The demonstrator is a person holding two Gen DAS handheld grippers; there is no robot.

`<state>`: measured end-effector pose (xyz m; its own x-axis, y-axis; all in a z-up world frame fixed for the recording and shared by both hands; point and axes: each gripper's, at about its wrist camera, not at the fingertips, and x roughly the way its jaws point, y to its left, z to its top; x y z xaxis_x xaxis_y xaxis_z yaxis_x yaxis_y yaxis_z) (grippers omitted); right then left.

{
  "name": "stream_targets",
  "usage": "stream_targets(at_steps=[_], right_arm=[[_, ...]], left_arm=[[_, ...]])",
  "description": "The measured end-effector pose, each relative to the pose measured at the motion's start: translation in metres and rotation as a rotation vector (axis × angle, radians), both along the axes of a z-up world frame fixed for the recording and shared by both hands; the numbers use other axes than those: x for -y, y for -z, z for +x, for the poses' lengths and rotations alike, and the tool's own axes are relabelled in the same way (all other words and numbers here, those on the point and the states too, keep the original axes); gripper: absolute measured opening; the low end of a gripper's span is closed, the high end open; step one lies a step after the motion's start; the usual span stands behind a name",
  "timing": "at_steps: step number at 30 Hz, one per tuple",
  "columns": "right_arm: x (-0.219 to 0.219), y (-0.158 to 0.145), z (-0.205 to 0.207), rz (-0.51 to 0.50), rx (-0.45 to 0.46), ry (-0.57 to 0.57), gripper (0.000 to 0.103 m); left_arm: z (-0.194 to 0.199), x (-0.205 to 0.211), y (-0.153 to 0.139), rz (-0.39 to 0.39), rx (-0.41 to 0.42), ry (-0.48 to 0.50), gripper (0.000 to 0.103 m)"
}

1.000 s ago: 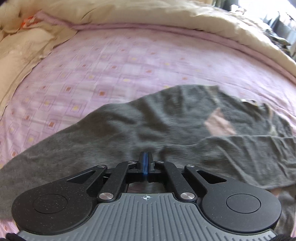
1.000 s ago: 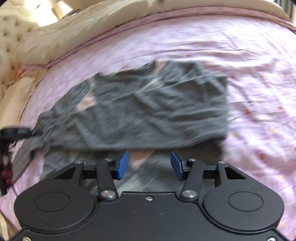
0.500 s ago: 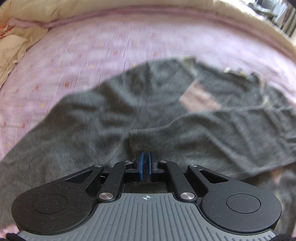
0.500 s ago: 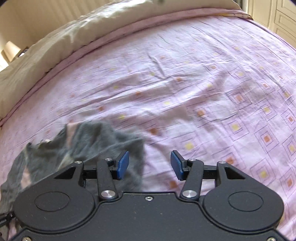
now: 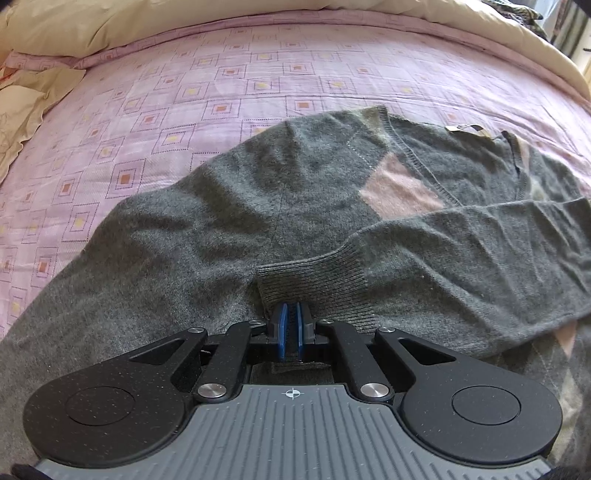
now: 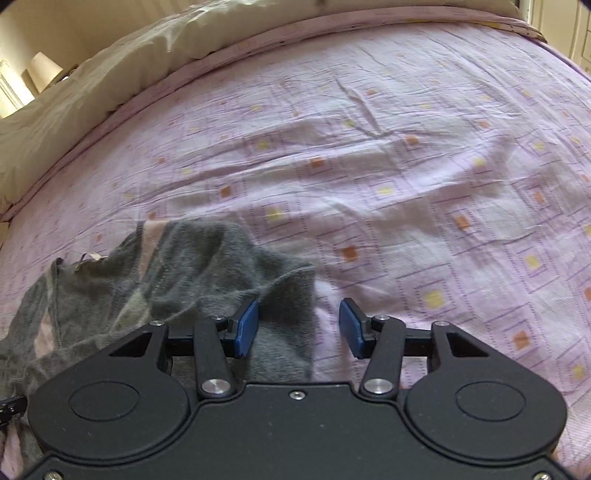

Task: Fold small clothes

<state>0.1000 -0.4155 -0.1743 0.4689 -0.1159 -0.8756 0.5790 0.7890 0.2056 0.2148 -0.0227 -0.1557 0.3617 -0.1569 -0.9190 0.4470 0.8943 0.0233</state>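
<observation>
A grey knit sweater (image 5: 229, 221) with pink diamond patches lies spread on the pink patterned bed sheet (image 5: 221, 92). One sleeve is folded across the body, and its ribbed cuff (image 5: 314, 284) sits right at my left gripper (image 5: 291, 325), which is shut on the cuff's edge. In the right wrist view the sweater's shoulder part (image 6: 184, 273) lies at the lower left. My right gripper (image 6: 298, 328) is open over the sweater's edge and the sheet (image 6: 406, 184), with nothing held between its blue pads.
A cream duvet (image 5: 110, 26) is bunched along the far side of the bed, and also shows as cream duvet (image 6: 74, 103) at the upper left. A lamp shade (image 6: 42, 68) stands beyond the bed. Bare sheet stretches to the right of the sweater.
The left gripper carried the sleeve cuff across the sweater body and lowered it. The right gripper, open throughout, swung away to the sweater's right side.
</observation>
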Motion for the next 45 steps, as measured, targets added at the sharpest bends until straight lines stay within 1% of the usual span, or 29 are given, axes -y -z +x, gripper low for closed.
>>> stream_targets(at_steps=[1,2,4,6,8,10,11,12,14,15,17,18,19,20,21,23,25,27,28,30,31,32,33,34,36,37,40,43,45], right_arm=[[-0.001,0.001,0.002,0.009,0.001,-0.009,0.034],[-0.001,0.001,0.003,0.024,0.0,-0.018,0.014],[-0.006,-0.004,0.006,-0.009,-0.015,-0.034,0.012],[-0.013,-0.019,0.006,-0.114,-0.047,-0.06,0.011],[-0.014,-0.027,0.001,-0.181,-0.074,-0.062,0.01],[-0.004,-0.018,-0.002,-0.159,-0.121,-0.036,0.009],[0.001,-0.011,-0.004,-0.135,-0.14,-0.019,0.004],[0.005,-0.005,-0.006,-0.119,-0.155,-0.005,0.004],[0.011,-0.001,-0.01,-0.095,-0.15,0.021,0.005],[0.012,-0.002,-0.013,-0.091,-0.138,0.038,0.013],[0.01,-0.011,-0.018,-0.105,-0.122,0.067,0.023],[0.008,-0.015,-0.02,-0.113,-0.111,0.07,0.037],[0.005,-0.02,-0.023,-0.121,-0.099,0.068,0.046],[0.001,-0.025,-0.026,-0.129,-0.087,0.06,0.061],[-0.004,-0.031,-0.029,-0.136,-0.073,0.048,0.067],[-0.014,-0.04,-0.035,-0.144,-0.053,0.023,0.067],[-0.027,-0.049,-0.041,-0.139,-0.039,0.002,0.076],[-0.041,-0.055,-0.046,-0.125,-0.017,-0.019,0.086],[-0.049,-0.057,-0.049,-0.115,-0.01,-0.034,0.089],[-0.066,-0.06,-0.052,-0.102,-0.003,-0.067,0.098],[-0.075,-0.061,-0.055,-0.096,0.0,-0.086,0.101],[-0.084,-0.062,-0.057,-0.09,0.003,-0.106,0.103],[-0.092,-0.063,-0.058,-0.081,0.005,-0.13,0.103],[-0.101,-0.063,-0.059,-0.07,0.001,-0.153,0.103],[-0.116,-0.063,-0.061,-0.044,-0.004,-0.194,0.103],[-0.124,-0.063,-0.063,-0.028,-0.002,-0.211,0.103],[-0.145,-0.066,-0.068,0.004,0.024,-0.262,0.103],[-0.166,-0.073,-0.071,-0.024,0.041,-0.301,0.103],[-0.177,-0.076,-0.071,-0.034,0.047,-0.33,0.103]], left_arm=[[0.0,0.0,0.0,-0.001,0.0,-0.002,0.006],[0.0,0.0,0.001,-0.003,-0.001,-0.004,0.006],[0.0,-0.001,0.001,-0.008,-0.001,-0.006,0.006],[0.0,-0.002,0.001,-0.014,-0.001,-0.007,0.006],[0.001,-0.004,0.001,-0.022,-0.003,-0.013,0.006],[0.001,-0.004,0.001,-0.027,0.0,-0.02,0.006],[0.0,-0.004,0.002,-0.027,0.004,-0.021,0.006],[0.0,-0.003,0.002,-0.024,0.007,-0.019,0.006],[0.0,-0.002,0.001,-0.015,0.01,-0.012,0.006],[0.0,-0.001,0.001,-0.011,0.011,-0.008,0.006],[0.0,0.0,0.0,-0.005,0.012,-0.002,0.006],[0.0,0.001,0.0,-0.004,0.013,0.001,0.006],[0.0,0.001,0.0,-0.006,0.016,0.003,0.006],[0.0,0.0,0.0,-0.01,0.021,0.004,0.007],[0.0,-0.001,0.0,-0.017,0.025,0.002,0.007],[-0.001,-0.004,0.0,-0.031,0.03,-0.005,0.007],[-0.002,-0.005,0.0,-0.034,0.035,-0.009,0.007],[-0.003,-0.004,0.0,-0.027,0.046,-0.006,0.008],[-0.004,-0.003,0.0,-0.02,0.054,-0.002,0.009],[-0.007,-0.002,0.0,-0.007,0.072,0.006,0.011],[-0.008,-0.002,0.0,-0.001,0.082,0.008,0.019],[-0.009,-0.002,0.0,0.017,0.095,0.002,0.053],[-0.009,-0.004,0.0,0.035,0.101,-0.014,0.077],[-0.008,-0.007,0.002,0.029,0.081,-0.028,0.1],[-0.005,-0.018,0.008,-0.041,0.002,-0.058,0.103],[-0.006,-0.024,0.008,-0.063,-0.018,-0.078,0.103],[-0.017,-0.04,-0.001,-0.093,0.003,-0.112,0.103],[-0.033,-0.06,-0.014,-0.133,0.027,-0.131,0.103],[-0.045,-0.08,-0.02,-0.144,0.042,-0.166,0.103]])
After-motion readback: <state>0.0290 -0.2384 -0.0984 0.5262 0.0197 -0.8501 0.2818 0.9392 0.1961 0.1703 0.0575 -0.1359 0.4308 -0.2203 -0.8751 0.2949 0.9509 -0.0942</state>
